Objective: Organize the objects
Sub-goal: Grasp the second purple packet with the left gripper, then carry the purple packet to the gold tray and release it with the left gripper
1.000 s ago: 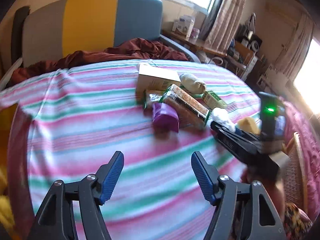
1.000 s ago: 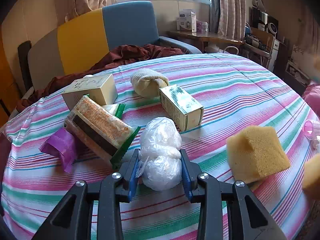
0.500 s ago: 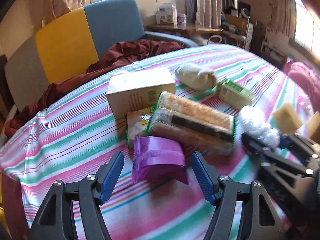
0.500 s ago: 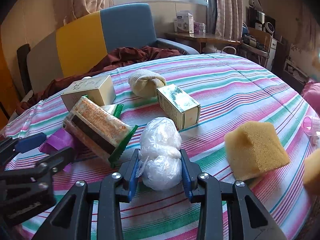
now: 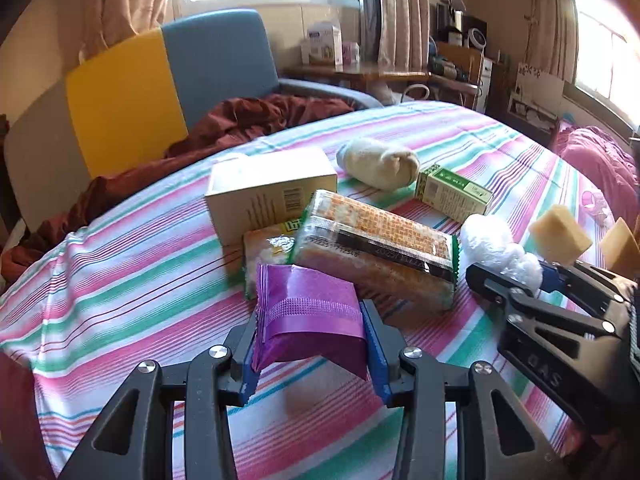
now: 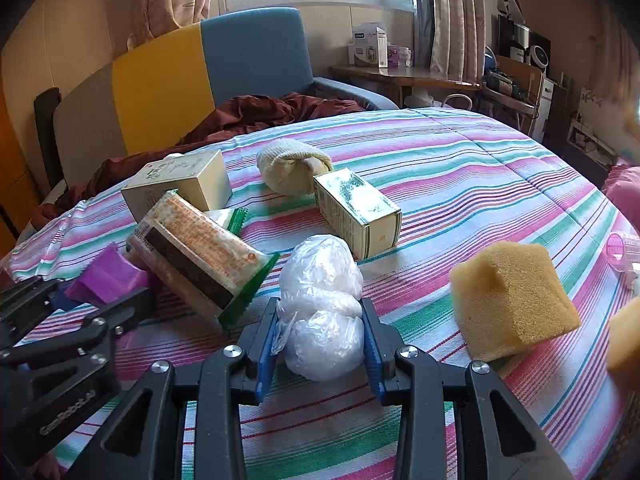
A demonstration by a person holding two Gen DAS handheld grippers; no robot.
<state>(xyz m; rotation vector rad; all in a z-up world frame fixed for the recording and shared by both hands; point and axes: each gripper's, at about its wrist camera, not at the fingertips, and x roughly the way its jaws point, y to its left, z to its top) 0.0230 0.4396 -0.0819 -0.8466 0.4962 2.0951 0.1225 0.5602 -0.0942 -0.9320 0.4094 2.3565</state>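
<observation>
My left gripper (image 5: 310, 344) is shut on a purple packet (image 5: 308, 312), which also shows in the right wrist view (image 6: 106, 276). My right gripper (image 6: 320, 336) is shut on a white plastic-wrapped bundle (image 6: 322, 308), seen also in the left wrist view (image 5: 496, 248). Just beyond lie an orange cracker pack (image 5: 376, 244) (image 6: 200, 248), a cream box (image 5: 272, 192) (image 6: 180, 184), a green-white carton (image 6: 356, 212) (image 5: 452, 192) and a rolled cream sock (image 6: 292, 170) (image 5: 378, 162). All lie on the striped cloth (image 6: 460, 168).
Yellow sponges (image 6: 512, 300) (image 5: 560, 234) lie at the right, with a pink plastic piece (image 6: 622, 250) beyond. A yellow-and-blue chair (image 6: 208, 76) with a maroon cloth (image 6: 256, 114) stands behind the table. A cluttered desk (image 6: 404, 74) is at the back right.
My left gripper moved forward to the purple packet and shut on it. My right gripper stayed shut on the white bundle, barely moving.
</observation>
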